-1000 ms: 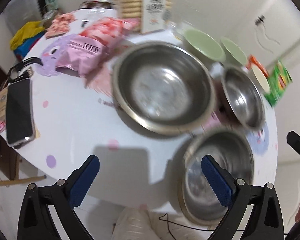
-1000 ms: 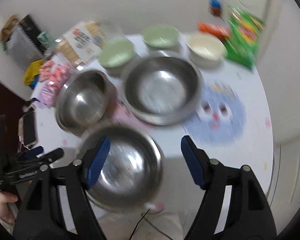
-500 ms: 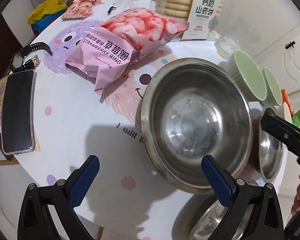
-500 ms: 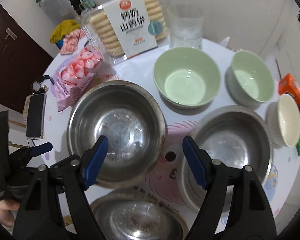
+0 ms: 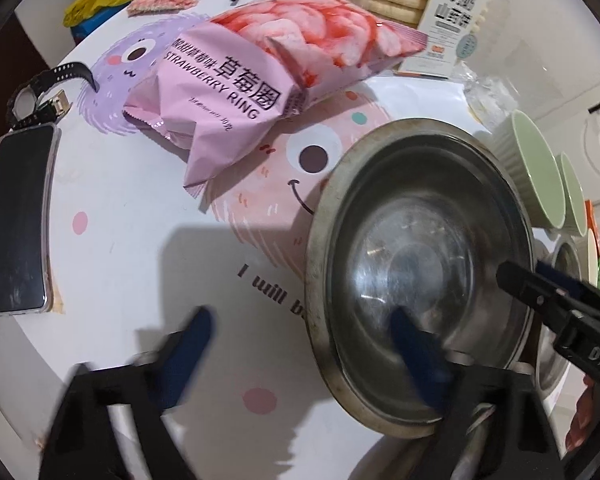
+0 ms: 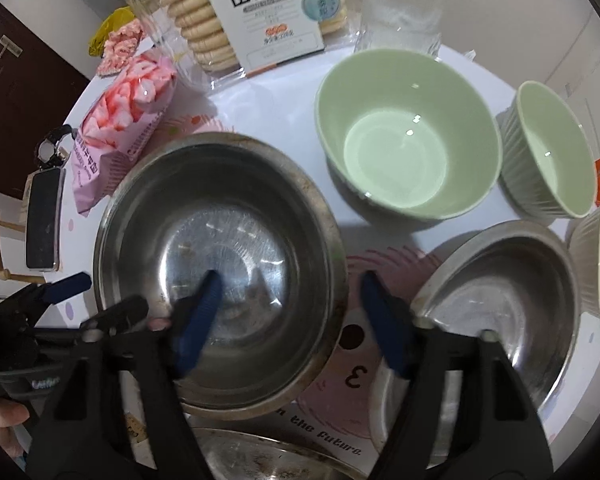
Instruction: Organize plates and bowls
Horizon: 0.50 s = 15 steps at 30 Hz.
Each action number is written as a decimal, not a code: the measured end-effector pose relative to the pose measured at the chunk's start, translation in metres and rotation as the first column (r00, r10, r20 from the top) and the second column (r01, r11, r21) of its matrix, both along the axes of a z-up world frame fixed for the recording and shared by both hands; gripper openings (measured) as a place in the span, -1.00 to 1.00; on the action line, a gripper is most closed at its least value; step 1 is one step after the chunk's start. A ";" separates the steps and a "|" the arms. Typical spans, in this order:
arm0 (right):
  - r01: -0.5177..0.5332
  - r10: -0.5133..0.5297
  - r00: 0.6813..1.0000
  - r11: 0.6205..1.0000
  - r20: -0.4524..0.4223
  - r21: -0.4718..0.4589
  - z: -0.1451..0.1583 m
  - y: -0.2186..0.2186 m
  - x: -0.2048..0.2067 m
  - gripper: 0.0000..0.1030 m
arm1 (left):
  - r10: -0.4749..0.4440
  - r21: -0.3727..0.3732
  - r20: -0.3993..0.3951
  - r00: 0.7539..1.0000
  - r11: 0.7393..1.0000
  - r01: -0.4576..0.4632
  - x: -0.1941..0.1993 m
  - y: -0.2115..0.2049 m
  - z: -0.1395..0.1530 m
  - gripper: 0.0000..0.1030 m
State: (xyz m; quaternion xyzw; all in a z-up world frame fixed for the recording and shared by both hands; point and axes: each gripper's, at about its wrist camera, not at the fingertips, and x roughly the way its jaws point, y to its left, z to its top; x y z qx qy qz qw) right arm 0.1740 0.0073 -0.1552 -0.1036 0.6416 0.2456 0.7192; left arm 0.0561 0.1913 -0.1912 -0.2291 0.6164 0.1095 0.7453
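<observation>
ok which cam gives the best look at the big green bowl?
Right wrist. The large green bowl sits near the middle of that view, with its whole rim and empty inside visible, beyond the steel bowl. The left wrist view shows it only edge-on at the far right, squeezed by the fisheye, its inside hardly visible.

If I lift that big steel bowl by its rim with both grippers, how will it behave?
The big steel bowl is probably stiff and light, being thin metal. Its smooth, shiny rim may slip between closing pads. Gripped on opposite sides, it should stay level; one-sided, it would likely tilt.
</observation>
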 end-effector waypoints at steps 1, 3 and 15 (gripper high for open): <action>0.001 -0.001 1.000 1.000 -0.002 -0.016 -0.002 0.000 0.000 0.00 | 0.004 0.002 -0.019 1.000 1.000 -0.004 0.002 0.001 -0.003 -0.04; 0.019 -0.019 1.000 0.999 -0.003 -0.037 -0.007 -0.002 0.001 -0.21 | -0.002 -0.019 -0.029 1.000 1.000 0.002 0.005 0.000 -0.007 -0.25; 0.064 -0.064 0.998 0.998 0.021 -0.004 0.012 -0.015 -0.005 -0.71 | -0.052 -0.016 0.050 0.997 0.998 0.052 0.014 -0.003 0.026 -0.74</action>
